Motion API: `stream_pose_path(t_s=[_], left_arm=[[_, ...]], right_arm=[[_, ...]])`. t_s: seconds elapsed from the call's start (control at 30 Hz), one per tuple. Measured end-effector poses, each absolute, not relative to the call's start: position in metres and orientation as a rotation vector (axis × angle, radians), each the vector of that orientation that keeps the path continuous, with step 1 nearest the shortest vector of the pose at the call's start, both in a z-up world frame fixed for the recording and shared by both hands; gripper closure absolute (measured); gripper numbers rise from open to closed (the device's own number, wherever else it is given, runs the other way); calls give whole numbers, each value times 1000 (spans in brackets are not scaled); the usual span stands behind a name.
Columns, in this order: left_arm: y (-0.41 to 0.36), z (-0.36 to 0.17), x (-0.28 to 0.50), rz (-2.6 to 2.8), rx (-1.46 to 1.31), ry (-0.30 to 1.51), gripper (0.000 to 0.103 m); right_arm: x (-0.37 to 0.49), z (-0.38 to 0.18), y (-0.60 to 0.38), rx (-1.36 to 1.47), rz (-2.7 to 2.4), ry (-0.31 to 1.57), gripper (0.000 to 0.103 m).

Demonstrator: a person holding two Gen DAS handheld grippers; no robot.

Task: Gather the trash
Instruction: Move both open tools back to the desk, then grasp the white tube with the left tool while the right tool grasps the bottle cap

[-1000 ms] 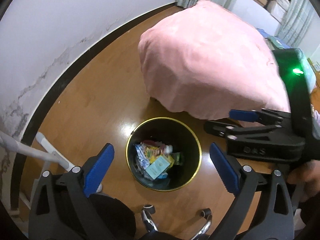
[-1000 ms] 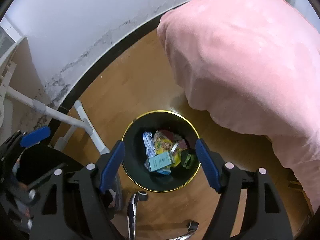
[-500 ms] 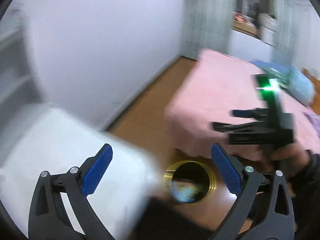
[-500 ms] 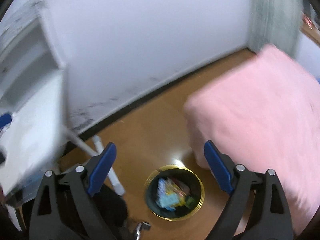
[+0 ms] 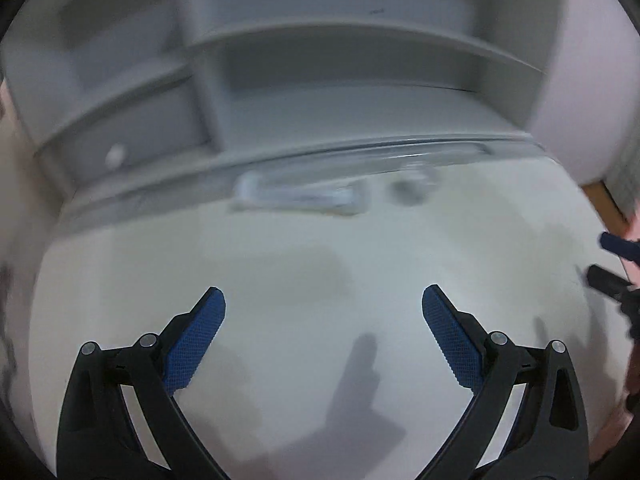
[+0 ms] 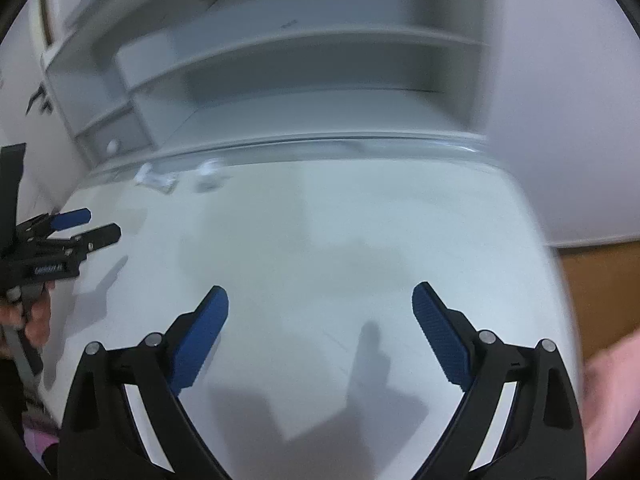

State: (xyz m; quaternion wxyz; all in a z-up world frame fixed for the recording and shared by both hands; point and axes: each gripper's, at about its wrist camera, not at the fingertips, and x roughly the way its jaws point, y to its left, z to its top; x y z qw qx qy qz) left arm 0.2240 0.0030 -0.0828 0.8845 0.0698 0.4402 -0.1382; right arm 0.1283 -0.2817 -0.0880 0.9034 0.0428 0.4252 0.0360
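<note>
Both views look down on a white desk top (image 5: 304, 272), blurred by motion. A clear crumpled wrapper (image 5: 300, 196) lies near the desk's back edge, with a smaller scrap (image 5: 412, 190) to its right. In the right wrist view the wrapper (image 6: 156, 178) and the scrap (image 6: 208, 170) sit at the back left. My left gripper (image 5: 323, 308) is open and empty above the desk; it also shows in the right wrist view (image 6: 84, 226). My right gripper (image 6: 320, 304) is open and empty; its tips show at the left wrist view's right edge (image 5: 612, 256). The bin is out of view.
A white shelf unit (image 5: 320, 80) with a small knobbed drawer (image 5: 116, 154) rises behind the desk. A clear mat edge (image 5: 400, 148) runs along the back. Wooden floor (image 6: 600, 292) and pink bedding (image 6: 608, 380) show to the right.
Both grippers swung up from the trash bin on the floor to face the white desk and shelves. The bin and the bed left the left wrist view. Both stayed open.
</note>
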Motion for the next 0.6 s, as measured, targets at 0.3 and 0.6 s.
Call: stream_pose_path(t_s=[0.3,0.6], left_arm=[[19,-97,265,-189,63,969,7],[-7,-91,301,-88,-27,982,7]], right_arm=[[246,-109,-181,-68,148,929,26],[272,-99,-181,-34,199,914,72]])
